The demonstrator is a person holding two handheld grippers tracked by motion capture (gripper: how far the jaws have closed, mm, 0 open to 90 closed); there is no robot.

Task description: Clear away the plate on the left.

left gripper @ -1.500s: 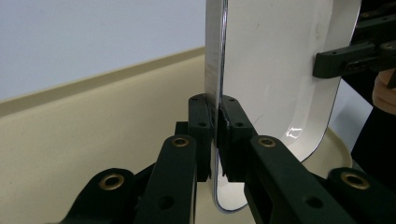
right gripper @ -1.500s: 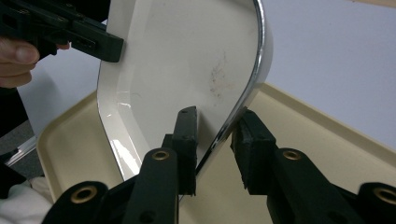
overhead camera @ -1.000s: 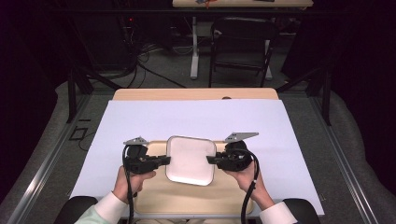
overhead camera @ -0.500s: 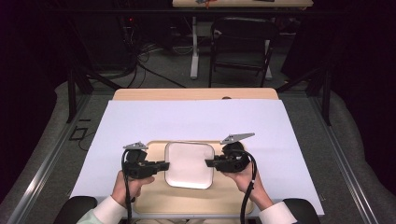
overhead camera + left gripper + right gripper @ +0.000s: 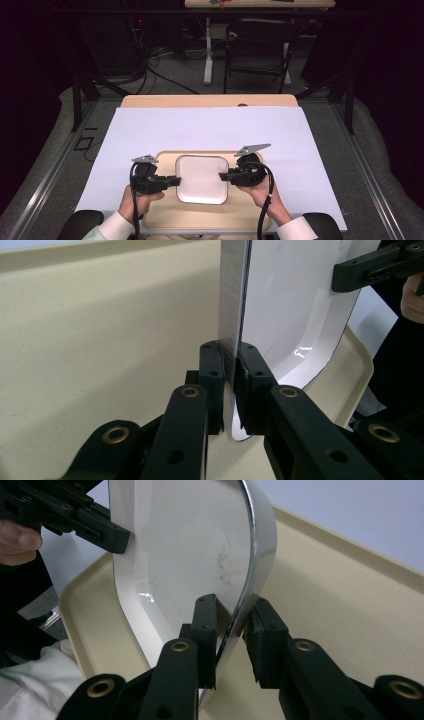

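Observation:
A white square plate (image 5: 202, 177) with rounded corners is held over a beige tray (image 5: 165, 215) near the table's front edge. My left gripper (image 5: 175, 181) is shut on the plate's left rim, and my right gripper (image 5: 223, 176) is shut on its right rim. In the left gripper view the black pads (image 5: 216, 370) pinch the thin rim of the plate (image 5: 295, 305) edge-on. The right gripper view shows the pads (image 5: 206, 615) clamped on the curved rim of the plate (image 5: 185, 540), which has a faint brown smudge inside. I cannot tell whether the plate touches the tray.
A large white sheet (image 5: 210, 130) covers most of the wooden table. The tray (image 5: 340, 590) spreads under and behind the plate. A chair (image 5: 260, 45) and desk legs stand on the floor beyond the table's far edge. Dark surroundings flank both sides.
The plate and the left gripper have drifted slightly toward the person's side. The right gripper has kept its place. Both grips on the rim are the same.

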